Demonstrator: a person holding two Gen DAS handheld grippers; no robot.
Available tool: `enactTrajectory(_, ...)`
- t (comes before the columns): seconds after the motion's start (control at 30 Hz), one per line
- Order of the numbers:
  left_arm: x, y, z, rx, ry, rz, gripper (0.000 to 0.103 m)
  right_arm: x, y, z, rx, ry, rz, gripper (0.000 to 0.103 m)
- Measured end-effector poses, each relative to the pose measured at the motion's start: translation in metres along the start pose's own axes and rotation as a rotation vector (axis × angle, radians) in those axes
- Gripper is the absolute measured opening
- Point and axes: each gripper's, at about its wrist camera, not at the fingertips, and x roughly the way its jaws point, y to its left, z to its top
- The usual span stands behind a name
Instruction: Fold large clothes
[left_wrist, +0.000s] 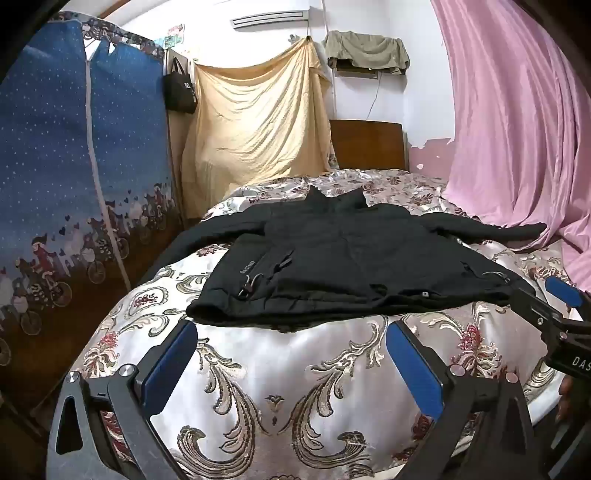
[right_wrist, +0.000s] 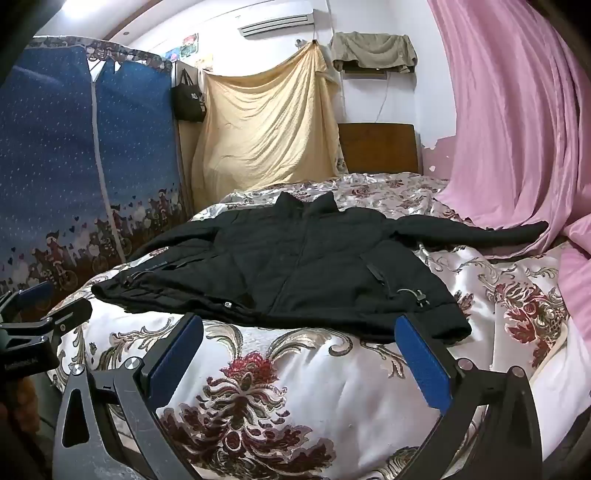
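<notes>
A black padded jacket (left_wrist: 351, 258) lies flat, front up, on the bed, collar toward the headboard and both sleeves spread sideways. My left gripper (left_wrist: 291, 332) hovers open just short of the jacket's hem, nothing between its blue pads. From the right wrist view the same jacket (right_wrist: 295, 266) lies ahead, and my right gripper (right_wrist: 299, 328) stands open at its hem near the right corner, empty. The right gripper (left_wrist: 546, 299) shows at the right edge of the left wrist view; the left gripper (right_wrist: 33, 306) shows at the left edge of the right wrist view.
The bed has a satin floral bedspread (left_wrist: 280, 387) and a wooden headboard (left_wrist: 365, 144). A blue fabric wardrobe (left_wrist: 74, 166) stands at the left, a pink curtain (left_wrist: 517, 129) hangs at the right and touches the bed, and a yellow sheet (left_wrist: 258, 122) hangs behind.
</notes>
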Motion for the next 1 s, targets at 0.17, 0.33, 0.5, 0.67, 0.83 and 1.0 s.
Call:
enactTrajectory(0.17,-0.0001,0.0001,0.0,-0.001,-0.004,0.0,0.103,-0.0001,-0.0003,0.0003,-0.003,-0.001,0.001,0.102)
enactTrajectory(0.33,-0.0001,0.0,-0.0001,-0.001,-0.005,0.0,0.103,0.0,0.0006,-0.003,0.007,0.003,0.004,0.102)
enactTrajectory(0.5,0.0004,0.0002,0.0002,0.002,-0.001,-0.002,0.103,0.0012,0.0015,-0.006,0.007,0.006,0.006,0.102)
enactTrajectory(0.67,0.0014,-0.0019,0.0002,0.002,-0.002,-0.002,0.103,0.0016,-0.0003,-0.0028,0.011,0.01,0.002,0.102)
enactTrajectory(0.83,0.0011,-0.0019,-0.0008,0.003,-0.003,0.001,0.103,0.0013,-0.0024,-0.0045,0.021,0.018,0.002,0.102)
enactTrajectory(1.0,0.0008,-0.0018,-0.001,0.004,-0.004,0.001,0.103,0.0025,-0.0042,-0.0049,0.021,0.02,0.004,0.102)
